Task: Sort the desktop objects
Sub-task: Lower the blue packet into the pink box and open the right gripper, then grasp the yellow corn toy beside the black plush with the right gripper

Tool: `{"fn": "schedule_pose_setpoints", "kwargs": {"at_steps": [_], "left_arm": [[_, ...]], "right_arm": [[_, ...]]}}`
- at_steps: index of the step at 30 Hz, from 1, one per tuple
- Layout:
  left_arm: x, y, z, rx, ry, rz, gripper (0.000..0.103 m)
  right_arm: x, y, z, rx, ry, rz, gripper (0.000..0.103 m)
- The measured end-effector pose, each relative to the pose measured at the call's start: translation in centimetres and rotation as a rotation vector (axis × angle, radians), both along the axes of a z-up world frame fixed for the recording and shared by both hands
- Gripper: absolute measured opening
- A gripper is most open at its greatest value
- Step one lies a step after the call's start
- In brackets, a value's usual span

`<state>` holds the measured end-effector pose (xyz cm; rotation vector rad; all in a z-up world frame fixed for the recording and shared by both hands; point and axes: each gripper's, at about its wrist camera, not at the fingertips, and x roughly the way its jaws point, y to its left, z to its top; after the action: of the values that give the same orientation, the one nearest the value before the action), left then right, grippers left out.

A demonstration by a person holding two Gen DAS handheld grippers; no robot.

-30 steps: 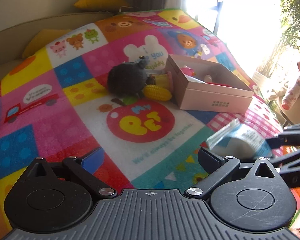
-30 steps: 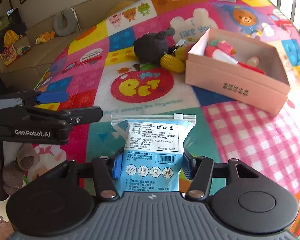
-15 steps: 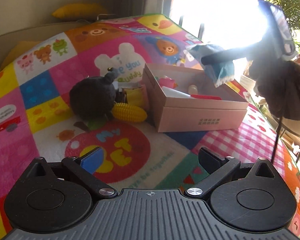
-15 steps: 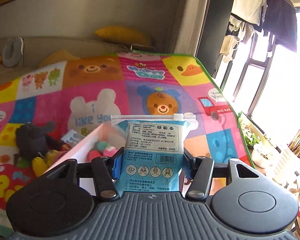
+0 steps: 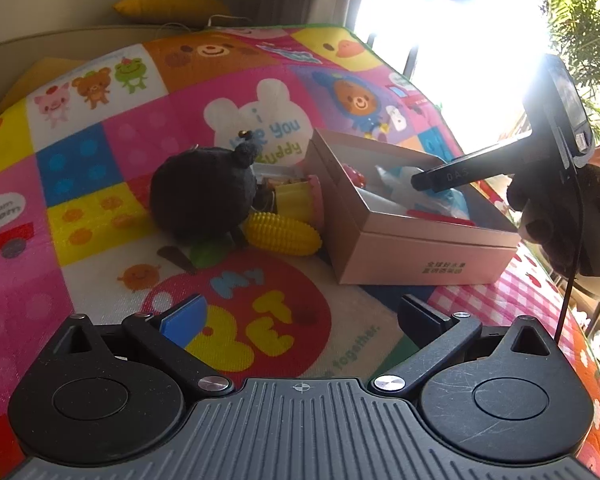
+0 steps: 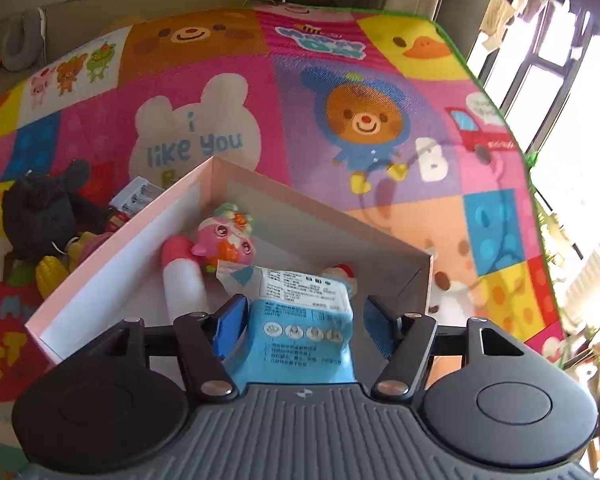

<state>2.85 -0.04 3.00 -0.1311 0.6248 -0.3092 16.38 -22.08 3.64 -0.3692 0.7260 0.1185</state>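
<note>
1. Right wrist view showed the right gripper [image 6: 304, 320] poised over the pink box [image 6: 112, 280], its jaws opening. The blue packet [image 6: 300, 320] lay between the blue pads [image 6: 230, 326], which no longer pressed on it, and its top edge drooped down into the box. That placing suggested a release, so the packet would land among the things already sorted.
2. One box sat on the colourful play mat [image 6: 380, 60]. Inside it I counted one pink toy figure [image 6: 226, 242], one white tube with a pink cap [image 6: 182, 276] and a small red-and-white piece [image 6: 340, 271] that I could not name.
3. Left of the box, outside it, waited one black plush toy [image 5: 204, 196], one yellow toy corn [image 5: 282, 234], one yellow-and-pink cup-like toy [image 5: 298, 200] and one pack of batteries [image 6: 136, 198]. They were probably the next to sort.
4. The left gripper [image 5: 300, 320] hung low over the mat with jaws wide apart and nothing between them, seemingly ready for the plush or corn.
</note>
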Motion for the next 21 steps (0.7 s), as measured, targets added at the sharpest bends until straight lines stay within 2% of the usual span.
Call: {"fn": "schedule_pose_setpoints", "kwargs": {"at_steps": [2, 4, 5, 6, 8, 9, 10, 12, 14, 15, 17, 20, 21], "left_arm": [[-0.2, 0.5, -0.2, -0.008, 0.004, 0.010, 0.103], [-0.4, 1.2, -0.4, -0.011, 0.009, 0.027, 0.103], [-0.5, 1.6, -0.5, -0.015, 0.011, 0.036, 0.103], [-0.5, 1.9, -0.6, -0.019, 0.014, 0.044, 0.103], [-0.5, 2.3, -0.8, -0.029, 0.017, 0.057, 0.103], [-0.5, 2.4, -0.8, -0.032, 0.019, 0.062, 0.103], [-0.5, 2.5, -0.8, -0.031, 0.018, 0.065, 0.103], [-0.8, 2.6, -0.7, -0.019, 0.010, 0.068, 0.103], [-1.2, 2.9, -0.6, -0.004, 0.000, 0.076, 0.103], [-1.3, 3.1, -0.7, 0.001, -0.002, 0.086, 0.103], [-1.3, 3.7, -1.0, -0.002, 0.004, 0.109, 0.103], [-1.2, 4.2, -1.3, -0.012, 0.019, 0.139, 0.103], [-1.2, 4.3, -1.2, -0.006, 0.015, 0.144, 0.103]], "right_arm": [[-0.3, 0.1, 0.2, -0.052, -0.027, -0.010, 0.066], [-0.9, -0.3, 0.8, -0.010, -0.032, -0.009, 0.066], [-1.4, -0.7, 1.3, 0.023, -0.036, -0.016, 0.059], [-1.6, -0.9, 1.5, 0.053, -0.027, -0.021, 0.037], [-1.4, -1.7, 0.9, 0.149, 0.085, -0.037, 0.015], [-1.1, -1.8, 0.0, 0.168, 0.137, -0.054, 0.014], [-1.0, -1.7, -0.7, 0.154, 0.148, -0.067, 0.014], [-1.1, -1.0, -1.6, 0.078, 0.114, -0.075, 0.014], [-1.2, -0.4, -1.0, 0.067, 0.107, -0.094, 0.014], [-1.7, 0.2, -0.1, 0.064, 0.070, -0.083, 0.014], [-3.3, 2.2, 1.8, 0.046, -0.013, -0.014, 0.015], [-5.6, 6.4, 3.2, 0.035, -0.041, 0.157, 0.025], [-6.3, 8.0, 3.1, 0.023, -0.039, 0.213, 0.025]]}}
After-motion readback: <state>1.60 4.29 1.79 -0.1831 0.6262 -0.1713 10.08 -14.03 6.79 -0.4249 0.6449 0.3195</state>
